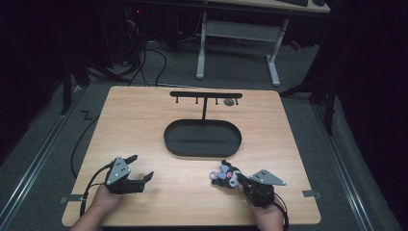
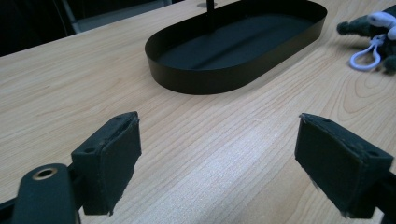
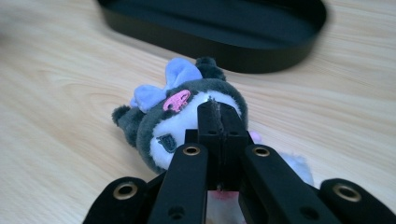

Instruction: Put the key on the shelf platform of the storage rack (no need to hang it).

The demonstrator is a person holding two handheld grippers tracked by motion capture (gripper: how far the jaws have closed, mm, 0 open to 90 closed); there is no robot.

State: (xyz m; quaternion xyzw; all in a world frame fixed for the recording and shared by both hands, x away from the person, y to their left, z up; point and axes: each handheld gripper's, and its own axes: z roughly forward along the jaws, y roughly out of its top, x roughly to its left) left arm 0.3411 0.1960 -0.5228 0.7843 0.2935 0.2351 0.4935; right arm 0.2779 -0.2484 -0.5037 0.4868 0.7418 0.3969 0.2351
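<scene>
Right gripper (image 1: 239,179) has its jaws pressed together on the small grey-and-white plush toy with a lilac bow and pink patch (image 3: 184,114); what part they pinch is hidden behind the jaws in the right gripper view. Left gripper (image 1: 143,167) has jaws wide apart over bare wood, nothing between them. Plush sits on the light wooden tabletop (image 1: 144,125) near the front right, just short of the black oval metal tray (image 1: 202,147). Its white loop clip (image 2: 366,58) shows in the left gripper view, where the toy is cut off at the frame edge. Black T-shaped hook stand (image 1: 205,96) rises from the tray; a small round thing hanging on it is too small to read. Room is dark, grey floor, white desk legs behind. Plush lies on its side, long axis roughly left-right in the high view, head toward the tray.
</scene>
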